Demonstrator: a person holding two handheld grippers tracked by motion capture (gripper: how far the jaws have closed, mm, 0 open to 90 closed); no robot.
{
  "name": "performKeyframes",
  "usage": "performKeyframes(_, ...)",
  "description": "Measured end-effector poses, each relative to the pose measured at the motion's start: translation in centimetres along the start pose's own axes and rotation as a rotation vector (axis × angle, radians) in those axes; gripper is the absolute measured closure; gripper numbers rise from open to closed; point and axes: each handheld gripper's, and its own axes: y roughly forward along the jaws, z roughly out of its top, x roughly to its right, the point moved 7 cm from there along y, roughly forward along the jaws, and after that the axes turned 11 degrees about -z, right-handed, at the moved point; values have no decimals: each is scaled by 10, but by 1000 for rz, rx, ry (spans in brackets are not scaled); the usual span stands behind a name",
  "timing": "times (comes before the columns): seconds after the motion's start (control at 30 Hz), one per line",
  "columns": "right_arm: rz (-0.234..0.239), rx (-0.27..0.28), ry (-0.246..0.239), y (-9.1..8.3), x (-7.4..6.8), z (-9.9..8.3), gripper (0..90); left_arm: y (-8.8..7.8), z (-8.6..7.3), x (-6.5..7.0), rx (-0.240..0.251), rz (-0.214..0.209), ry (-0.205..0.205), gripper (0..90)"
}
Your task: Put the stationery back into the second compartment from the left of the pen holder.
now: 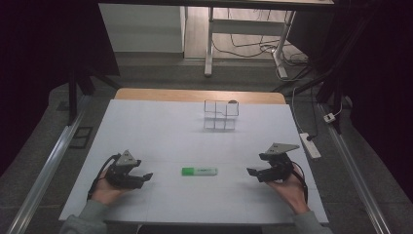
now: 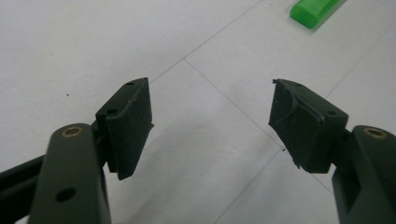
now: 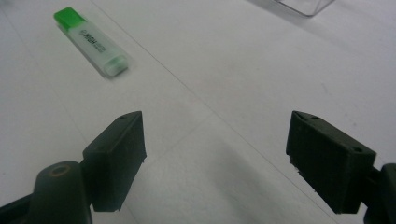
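A green highlighter (image 1: pixel 199 171) lies flat on the white table (image 1: pixel 160 131), between the left gripper (image 1: pixel 145 177) and the right gripper (image 1: pixel 251 172), its long axis running straight from one to the other. Both sets of jaws stand wide with nothing between them. The left looks slightly nearer, facing the green cap (image 2: pixel 314 11) end. A clear compartment box (image 1: pixel 220 116) sits well beyond.

Setting: lab or test room, dim | Evidence: white-topped wooden counter (image 1: pixel 146 126) used as recording stage; dark curtains (image 1: pixel 44 44) on both sides; metal floor rails (image 1: pixel 46 170); white power strip (image 1: pixel 310 145) and loose cables (image 1: pixel 253 46) on grey floor; white metal-legged desk (image 1: pixel 210 44) behind.
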Motion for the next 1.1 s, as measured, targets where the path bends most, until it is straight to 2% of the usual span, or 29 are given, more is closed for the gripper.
performKeyframes(0.4,67,15,-55,5,-20,19,195,0,1,-4,8,2,-14,284)
performKeyframes(0.6,85,21,-82,7,-29,28,197,1,1,-5,7,1,-14,282)
performKeyframes(1.1,158,0,-140,22,-51,50,199,-1,1,-5,7,5,-18,282)
